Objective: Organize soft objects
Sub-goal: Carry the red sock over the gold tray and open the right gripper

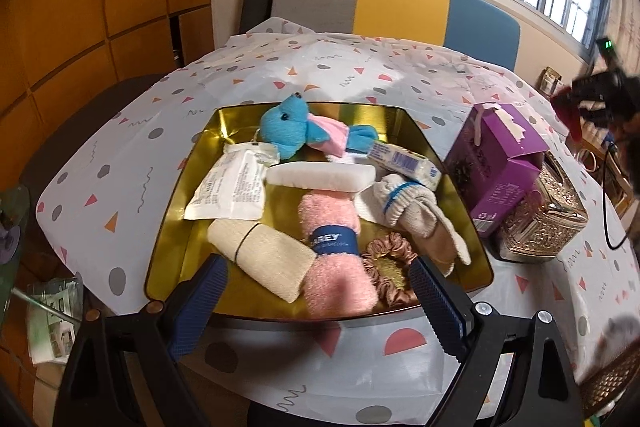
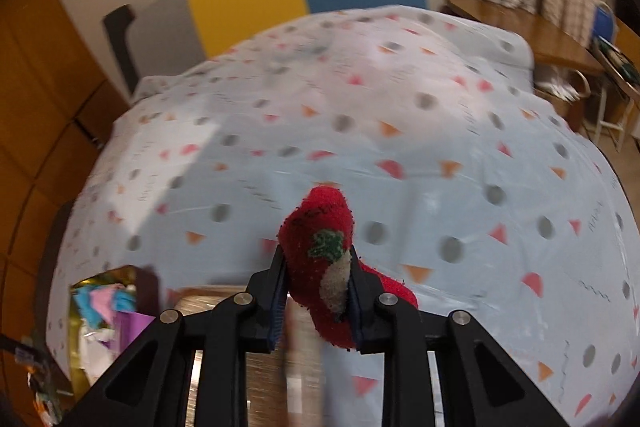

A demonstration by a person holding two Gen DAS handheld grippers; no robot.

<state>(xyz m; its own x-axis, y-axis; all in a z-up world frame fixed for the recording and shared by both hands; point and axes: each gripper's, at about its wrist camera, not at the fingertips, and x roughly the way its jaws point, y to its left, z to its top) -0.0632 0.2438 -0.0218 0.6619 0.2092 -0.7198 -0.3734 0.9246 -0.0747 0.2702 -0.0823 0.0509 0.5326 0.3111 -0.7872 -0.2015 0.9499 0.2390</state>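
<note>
Two claws differ: the right claw [image 2: 316,291] holds a red sock [image 2: 320,247] above the worktop [image 2: 440,147], with the gold tray [image 2: 86,287] lying to its left, while the left claw [image 1: 318,281] hangs wide over the tray's near edge.

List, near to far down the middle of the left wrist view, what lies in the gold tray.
Inside the gold tray: pink fluffy towel with the blue band → white sponge block → blue plush toy. The left tongs hang open at the tray's near rim.
</note>
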